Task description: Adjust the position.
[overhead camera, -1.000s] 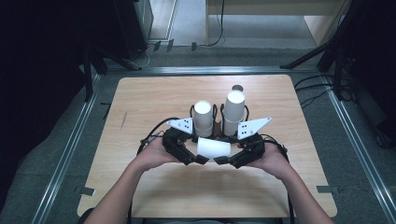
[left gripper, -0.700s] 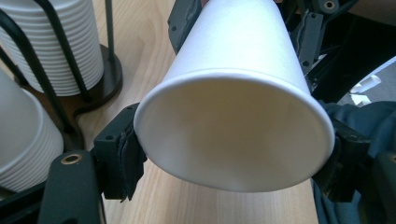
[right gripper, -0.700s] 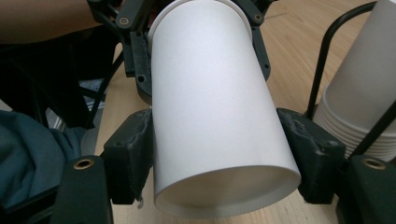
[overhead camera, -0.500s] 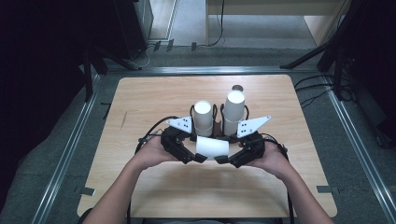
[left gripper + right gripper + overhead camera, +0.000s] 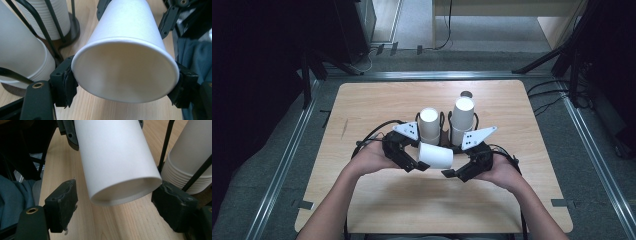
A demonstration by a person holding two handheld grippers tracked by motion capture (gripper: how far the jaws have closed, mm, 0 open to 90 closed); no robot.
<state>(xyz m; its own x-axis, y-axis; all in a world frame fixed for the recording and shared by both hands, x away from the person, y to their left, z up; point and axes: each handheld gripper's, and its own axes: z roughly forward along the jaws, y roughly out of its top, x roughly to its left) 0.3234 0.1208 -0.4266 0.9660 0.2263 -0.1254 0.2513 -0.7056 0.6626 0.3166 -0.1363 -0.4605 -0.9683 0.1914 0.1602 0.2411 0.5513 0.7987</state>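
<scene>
- left gripper [image 5: 416,161] at about 7 o'clock of table [image 5: 362,100]; jaws clamped on wide open rim of paper cup [image 5: 435,155], pads touching both sides in left gripper view [image 5: 125,72]
- paper cup lies sideways between both grippers, lifted off wood, just in front of two cup stacks [image 5: 429,122] in black wire holders, at 12 o'clock of it
- right gripper [image 5: 457,172] at 5 o'clock; jaws spread around cup's base end [image 5: 117,162], left pad clear of it, right-pad contact unclear
</scene>
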